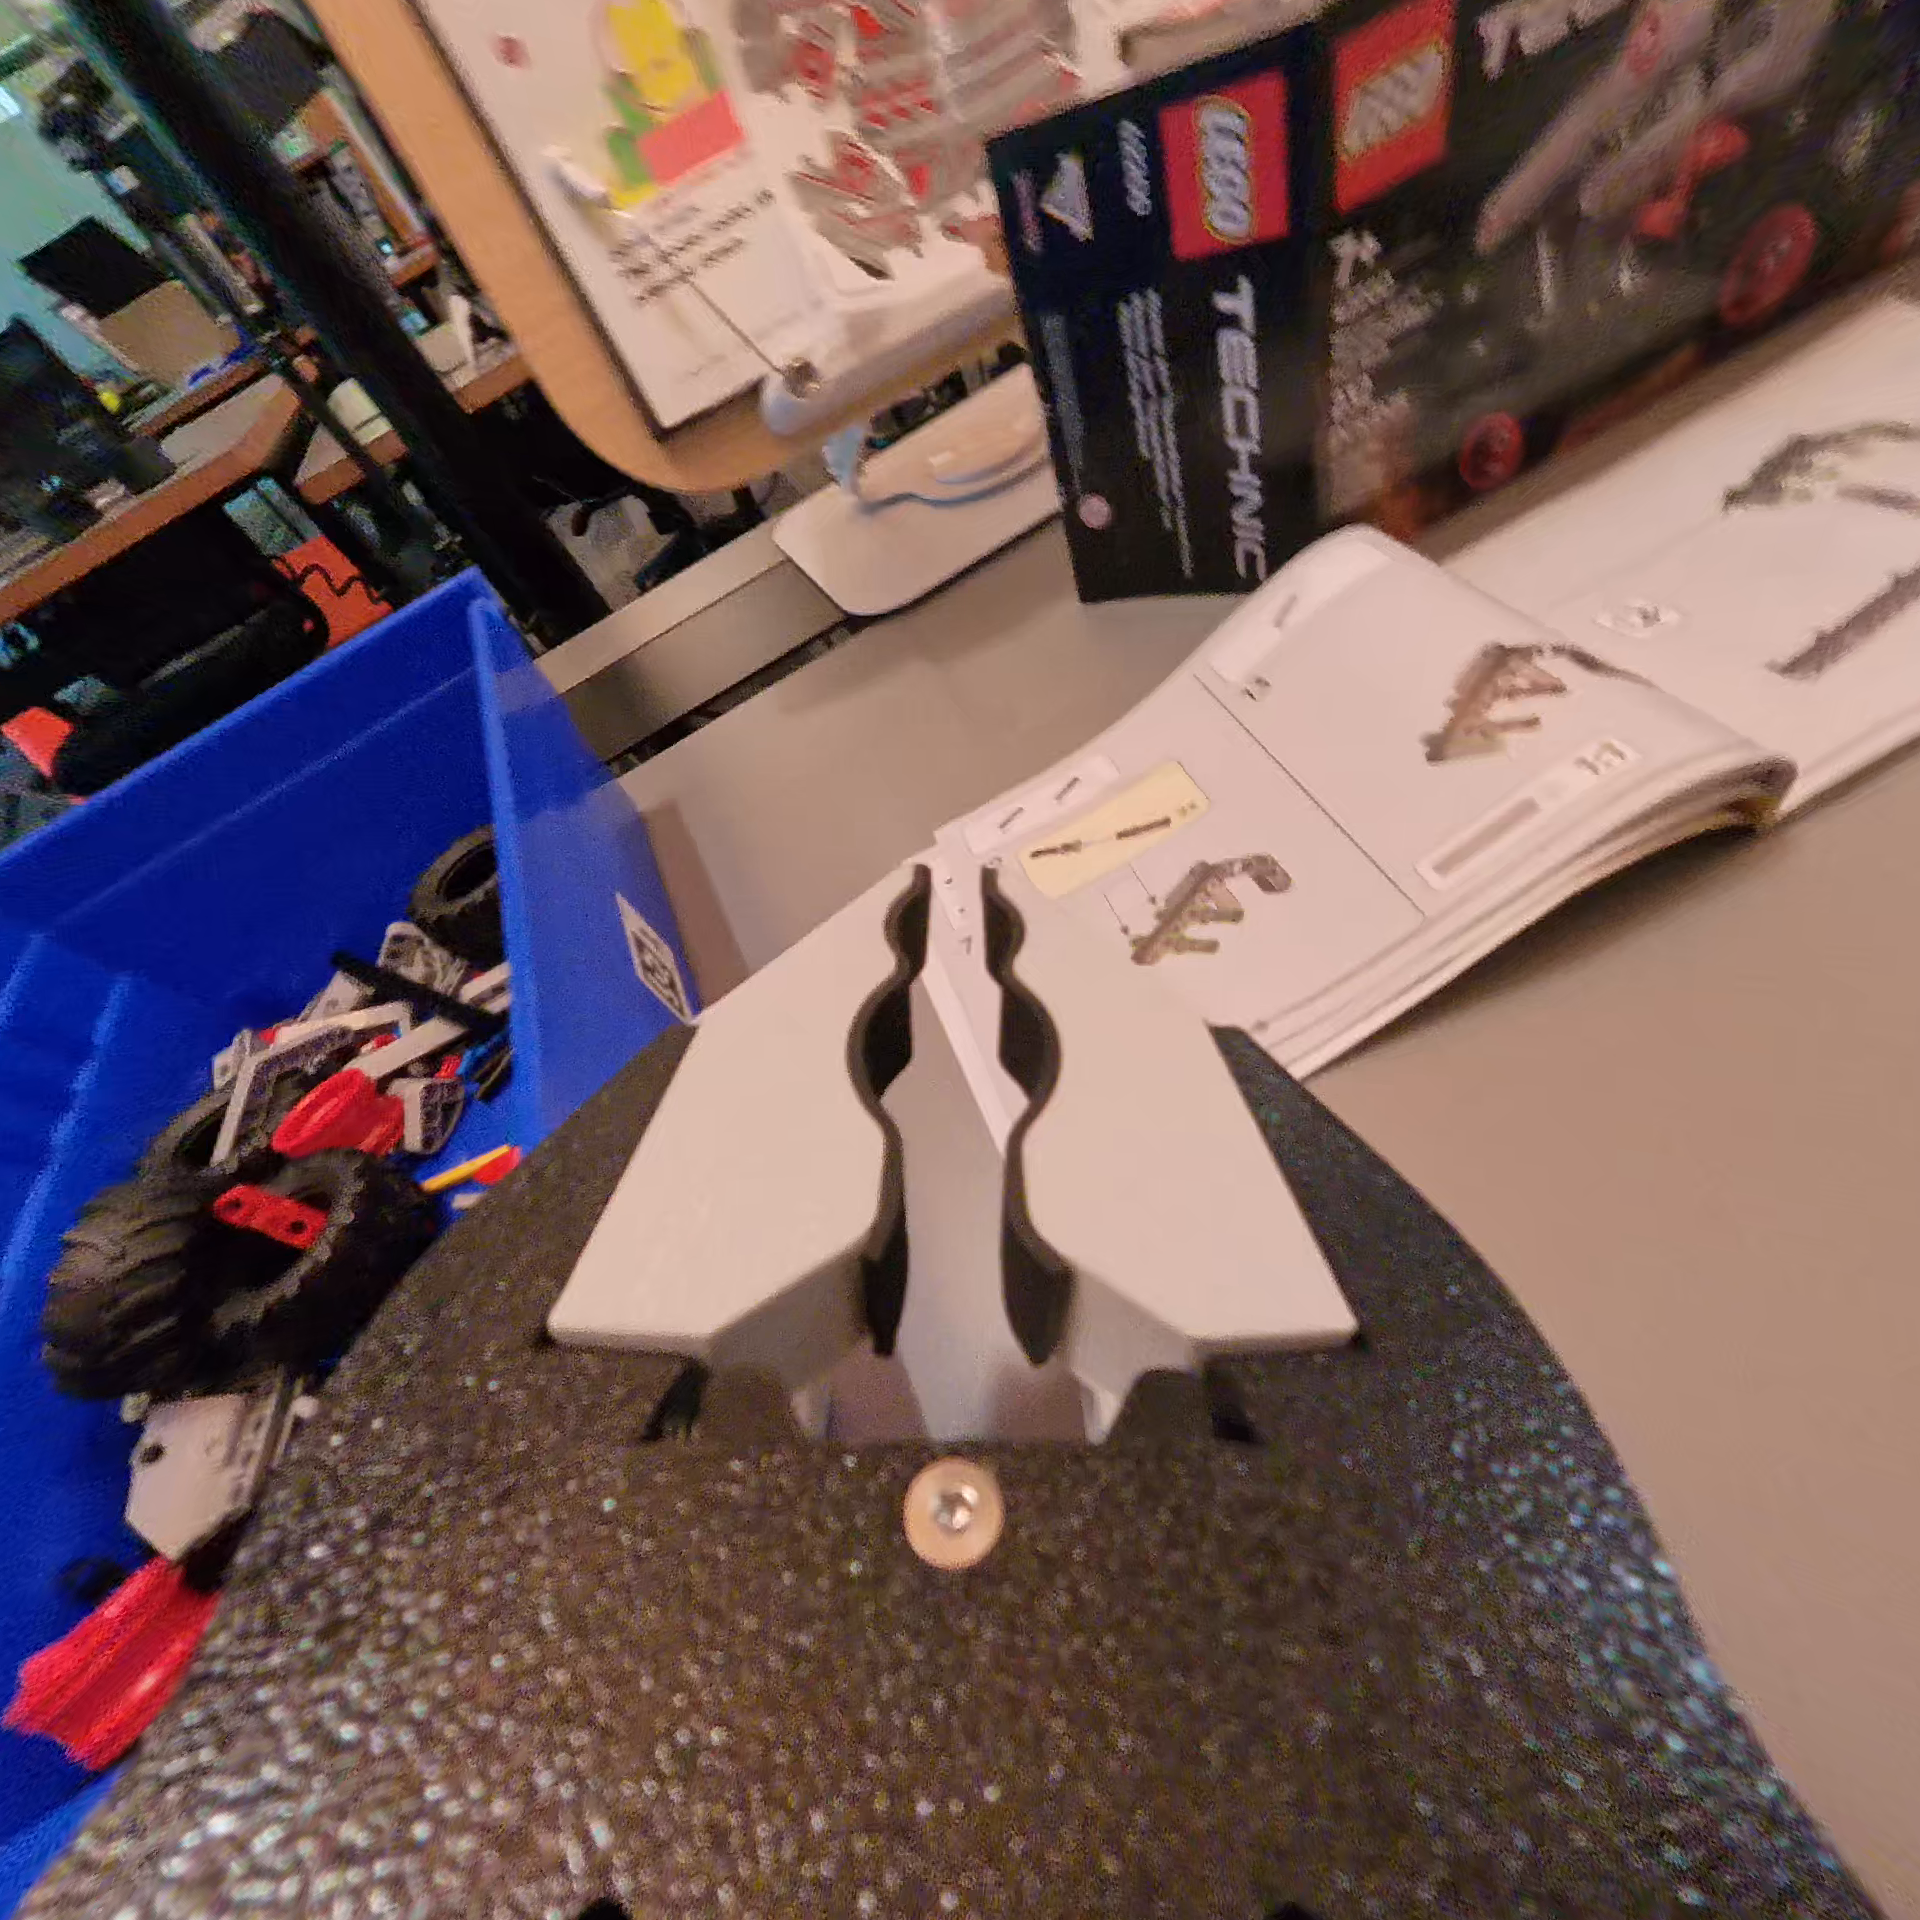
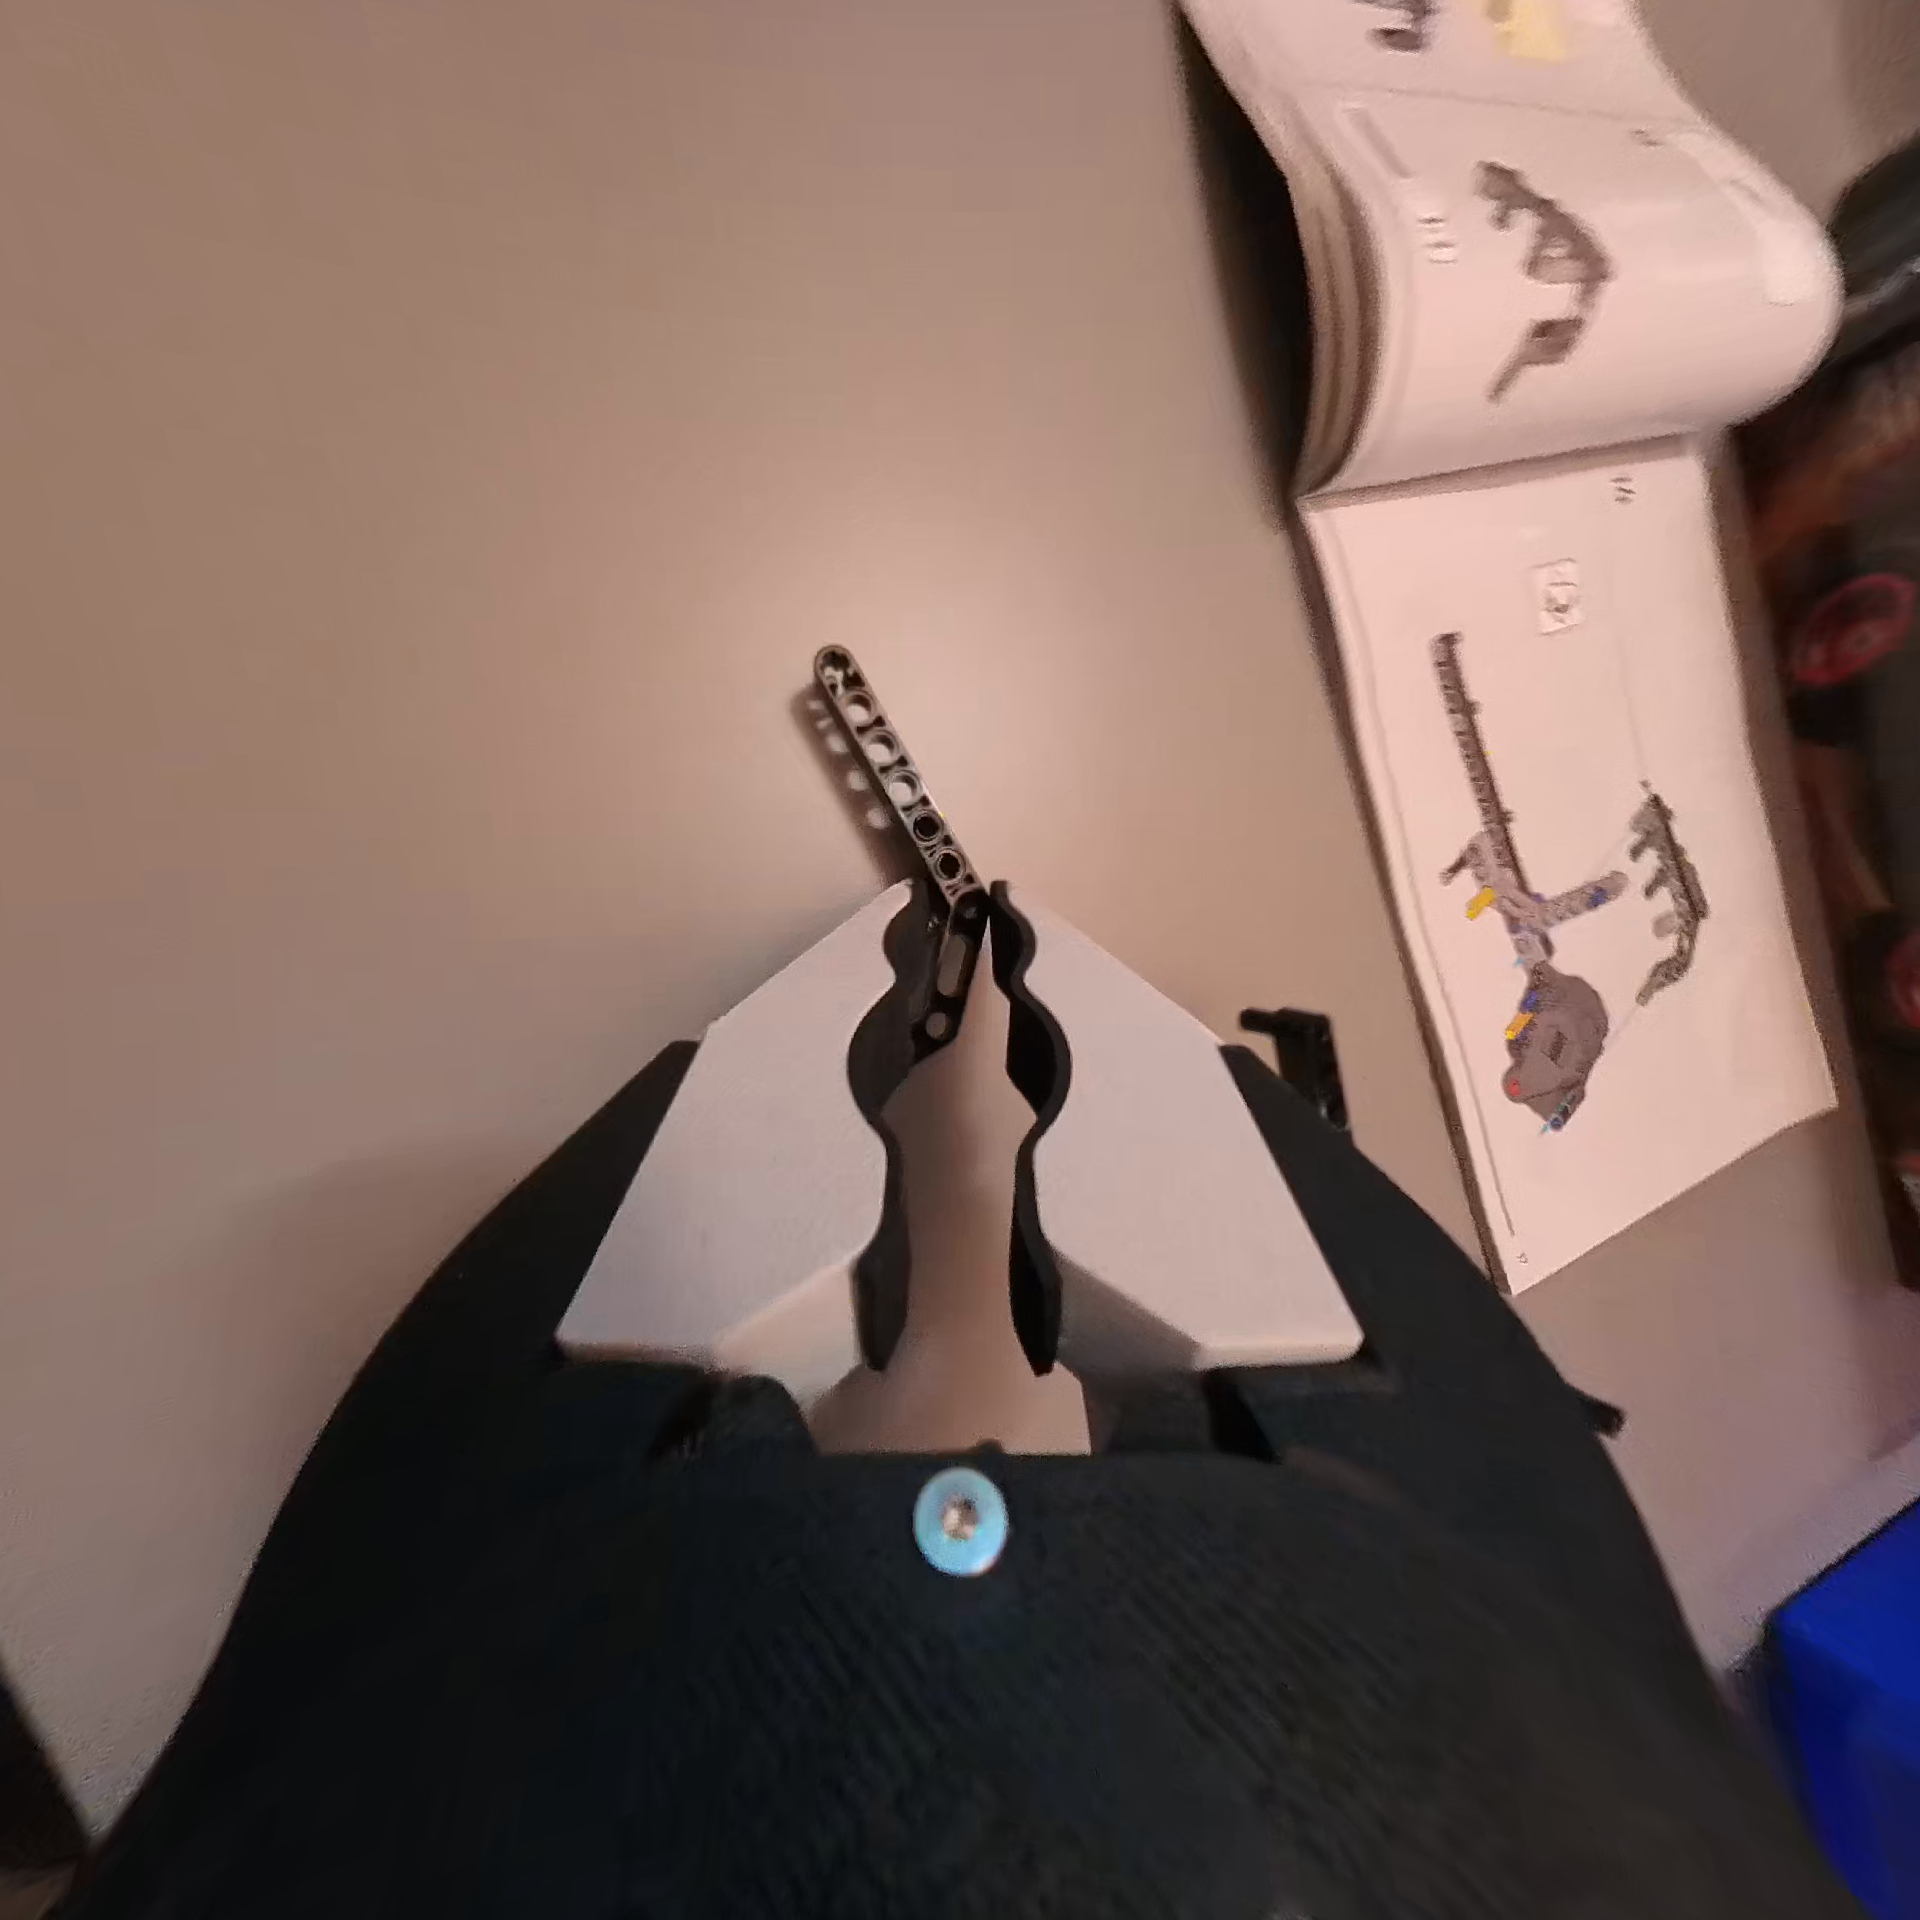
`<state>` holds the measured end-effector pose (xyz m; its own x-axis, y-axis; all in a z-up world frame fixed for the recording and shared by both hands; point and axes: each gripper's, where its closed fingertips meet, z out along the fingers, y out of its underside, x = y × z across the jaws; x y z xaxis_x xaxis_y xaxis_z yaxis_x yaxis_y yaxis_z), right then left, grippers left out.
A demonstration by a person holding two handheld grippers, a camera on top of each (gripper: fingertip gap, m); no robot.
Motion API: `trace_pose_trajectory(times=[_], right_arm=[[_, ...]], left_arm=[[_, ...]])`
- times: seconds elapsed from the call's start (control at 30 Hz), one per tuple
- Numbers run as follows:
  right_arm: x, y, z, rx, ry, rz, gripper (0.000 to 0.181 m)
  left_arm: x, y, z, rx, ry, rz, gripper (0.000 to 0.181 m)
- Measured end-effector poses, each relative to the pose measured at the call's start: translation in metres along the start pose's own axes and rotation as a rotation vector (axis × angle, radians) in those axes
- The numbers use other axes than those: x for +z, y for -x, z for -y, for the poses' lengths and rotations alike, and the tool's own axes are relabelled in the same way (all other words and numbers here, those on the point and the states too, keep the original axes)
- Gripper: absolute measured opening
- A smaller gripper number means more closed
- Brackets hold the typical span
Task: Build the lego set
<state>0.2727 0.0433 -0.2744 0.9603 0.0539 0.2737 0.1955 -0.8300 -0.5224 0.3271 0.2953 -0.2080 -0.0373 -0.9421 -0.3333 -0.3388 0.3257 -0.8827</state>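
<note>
My right gripper (image 2: 956,899) is shut on one end of a long dark grey Technic beam (image 2: 894,769) with a row of holes. The beam sticks out forward and to the left, above the bare tan table (image 2: 520,520). My left gripper (image 1: 953,888) holds nothing, its jaws drawn together with only a narrow slit between them. It hovers over the table beside a blue bin (image 1: 312,790) of loose parts, with black tyres (image 1: 208,1278) and red and grey pieces. The open instruction booklet (image 1: 1351,790) lies just beyond its tips.
The booklet also shows at the right of the right wrist view (image 2: 1558,831). A small black piece (image 2: 1299,1049) lies on the table next to it. The black set box (image 1: 1351,291) stands behind the booklet. A blue bin corner (image 2: 1849,1683) shows at lower right. Tip to tip, the grippers are about 25 cm apart. The right tips stand about 6 cm off the small black piece (image 2: 1299,1049).
</note>
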Motion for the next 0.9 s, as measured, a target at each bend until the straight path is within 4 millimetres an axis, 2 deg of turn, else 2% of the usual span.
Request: trace_pose_trajectory(times=[0.03,0.1,0.2,0.33,0.43,0.57,0.63,0.73,0.8,0.9], right_arm=[[0.005,-0.005,0.005,0.041,-0.012,-0.031,0.008],[0.014,-0.008,0.017,0.097,-0.050,-0.048,0.008],[0.023,-0.009,0.034,0.100,-0.089,-0.055,0.008],[0.033,-0.011,0.047,0.096,-0.094,-0.045,0.009],[0.029,-0.017,0.053,0.114,-0.117,-0.054,0.027],[0.012,-0.015,0.068,0.085,-0.233,-0.013,0.028],[0.007,-0.008,0.084,0.040,-0.316,0.041,0.025],[0.010,0.017,0.117,-0.030,-0.401,0.172,0.022],[0.018,0.032,0.138,-0.050,-0.433,0.239,0.022],[0.037,0.053,0.166,0.015,-0.445,0.340,0.018]], left_arm=[[-0.002,0.006,0.002,-0.044,-0.017,0.011,0.006],[-0.009,0.012,0.013,-0.118,-0.077,0.007,0.007],[-0.024,0.004,0.043,-0.127,-0.260,-0.085,0.004],[-0.029,0.002,0.050,-0.181,-0.296,-0.120,0.004],[-0.036,0.009,0.056,-0.163,-0.320,-0.084,0.000],[-0.050,0.013,0.066,-0.135,-0.370,-0.070,0.000],[-0.053,0.011,0.067,-0.146,-0.379,-0.101,0.000],[-0.055,0.016,0.064,-0.206,-0.383,-0.144,0.000],[-0.057,0.025,0.064,-0.259,-0.380,-0.168,0.000],[-0.063,0.037,0.059,-0.315,-0.363,-0.207,0.000]])
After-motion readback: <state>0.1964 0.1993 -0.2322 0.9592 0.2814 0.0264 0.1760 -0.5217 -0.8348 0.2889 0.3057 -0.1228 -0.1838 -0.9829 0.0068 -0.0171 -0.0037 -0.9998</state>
